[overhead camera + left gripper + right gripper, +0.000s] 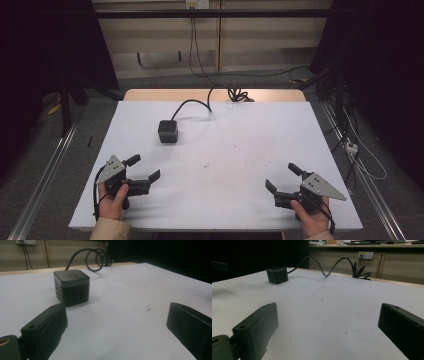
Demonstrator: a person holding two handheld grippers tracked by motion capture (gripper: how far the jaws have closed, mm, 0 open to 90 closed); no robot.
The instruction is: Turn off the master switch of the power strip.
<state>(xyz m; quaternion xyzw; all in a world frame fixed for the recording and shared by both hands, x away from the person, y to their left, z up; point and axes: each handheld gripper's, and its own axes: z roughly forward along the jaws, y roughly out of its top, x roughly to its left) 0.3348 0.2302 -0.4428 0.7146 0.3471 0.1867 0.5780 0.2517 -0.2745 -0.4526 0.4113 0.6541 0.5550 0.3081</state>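
Note:
A dark cube-shaped power socket [168, 131] sits on the white table [235, 150], left of centre toward the back. Its black cable [192, 103] runs back to a coil at the far edge. In the left gripper view the cube [71, 286] stands just ahead of the jaws. In the right gripper view the cube [277, 275] lies far off at the upper left. My left gripper [144, 168] rests near the front left, open and holding nothing. My right gripper [283, 177] rests near the front right, also open with nothing between its jaws.
The coiled cable [239, 94] lies on the wooden strip [150, 95] at the table's far edge. Metal rails [45, 175] run along both sides of the table. More cables and a white plug [352, 146] lie on the floor at the right.

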